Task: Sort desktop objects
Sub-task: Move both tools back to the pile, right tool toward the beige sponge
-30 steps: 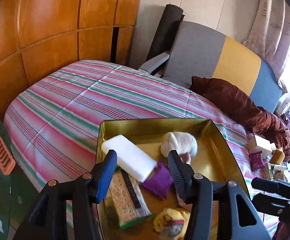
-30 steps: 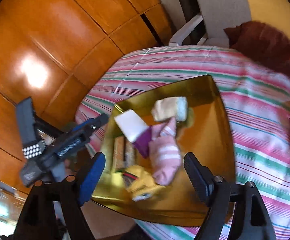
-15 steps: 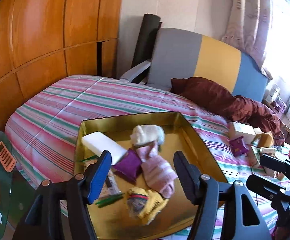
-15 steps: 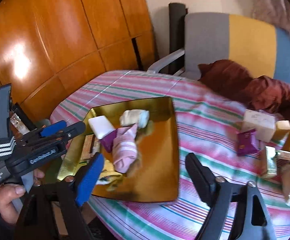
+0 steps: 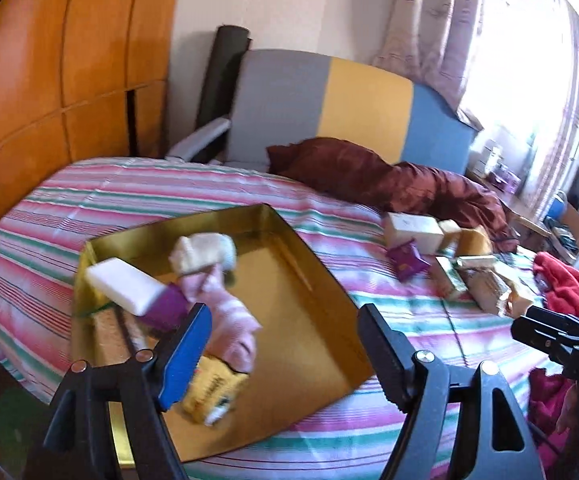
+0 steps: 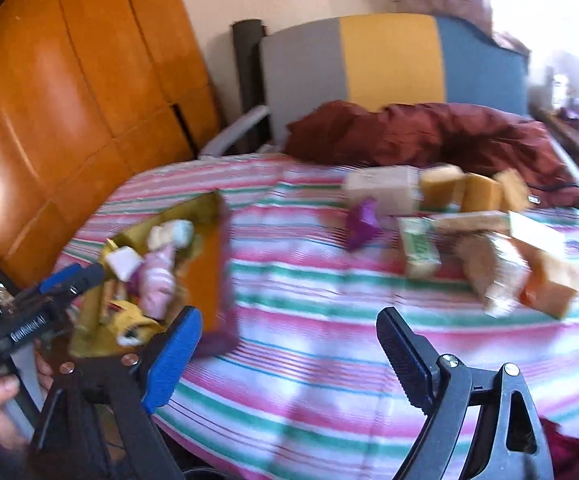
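Both grippers have swung rightward across the bed over the last second. From the left gripper (image 5: 283, 344), the gold tray (image 5: 313, 280) has slid from centre toward lower left, and the loose pile of boxes (image 5: 413, 230) now shows at right. The right gripper (image 6: 289, 356), earlier directly over the tray (image 6: 209, 280), now faces striped bedspread (image 6: 309, 320), with tray at far left and boxes (image 6: 381, 190) ahead; both jaws remain apart, empty.
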Tool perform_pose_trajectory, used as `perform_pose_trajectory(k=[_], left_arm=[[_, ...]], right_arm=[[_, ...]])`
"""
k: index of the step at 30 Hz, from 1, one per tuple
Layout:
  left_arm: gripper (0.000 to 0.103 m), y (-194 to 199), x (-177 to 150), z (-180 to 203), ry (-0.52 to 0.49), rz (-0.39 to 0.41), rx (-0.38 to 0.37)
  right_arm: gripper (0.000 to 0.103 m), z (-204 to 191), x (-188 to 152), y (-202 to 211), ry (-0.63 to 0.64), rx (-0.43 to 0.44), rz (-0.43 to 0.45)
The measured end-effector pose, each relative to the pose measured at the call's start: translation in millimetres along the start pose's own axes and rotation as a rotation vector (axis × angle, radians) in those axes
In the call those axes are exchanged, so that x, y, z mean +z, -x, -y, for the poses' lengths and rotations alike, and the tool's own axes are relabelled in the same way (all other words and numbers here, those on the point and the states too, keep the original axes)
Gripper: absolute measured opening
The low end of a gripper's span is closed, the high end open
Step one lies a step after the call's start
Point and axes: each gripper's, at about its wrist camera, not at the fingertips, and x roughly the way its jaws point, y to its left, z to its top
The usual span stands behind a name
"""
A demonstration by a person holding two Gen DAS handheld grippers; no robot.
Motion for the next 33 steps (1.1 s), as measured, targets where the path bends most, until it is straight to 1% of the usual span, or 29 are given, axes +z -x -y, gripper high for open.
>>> perform_pose_trajectory(k=[3,5,6,8,11,15,18,19,21,23,27,29,33], left_arm=[[0.076,-4,-2,10,-0.024,-0.022,-0.040],[0.076,-5,-2,16,-0.035,-0.036,-0.107],[0.076,-6,-2,20,-0.038,-0.043,-0.124],[0.076,-9,-5,29,-0.059,-0.054,-0.133],[0.076,-15,-9,40,-0.092,-0.081,-0.119],[0.076,-27,-10,54,-0.109,-0.139,-0.145],[0.075,-34,-7,70,-0.158,-0.136,-0.153],[0.075,-38,-4,75,-0.159,-0.150,-0.177],[0.075,-44,2,79,-0.141,-0.162,-0.202],[0.075,-50,5,84,-0.138,-0.174,-0.194],[0.075,-62,10,93,-0.143,-0.204,-0.183],[0.075,-68,13,102,-0.163,-0.211,-0.177],[0.075,-80,17,131,-0.236,-0.222,-0.180]], right_arm=[[0.090,33,-8,17,-0.074,-0.062,-0.003],[0.090,59,-11,25,-0.146,-0.077,-0.013],[0.090,72,-13,30,-0.181,-0.084,-0.015],[0.090,96,-13,38,-0.251,-0.109,-0.011],[0.090,126,-8,46,-0.325,-0.151,-0.005],[0.090,161,6,47,-0.376,-0.230,-0.008],[0.090,188,18,40,-0.393,-0.300,-0.041],[0.090,199,21,36,-0.409,-0.320,-0.053],[0.090,223,26,27,-0.464,-0.316,-0.078],[0.090,243,28,20,-0.504,-0.302,-0.091],[0.091,266,40,5,-0.504,-0.305,-0.107],[0.095,272,45,-5,-0.488,-0.299,-0.098],[0.095,290,41,-23,-0.523,-0.306,-0.103]])
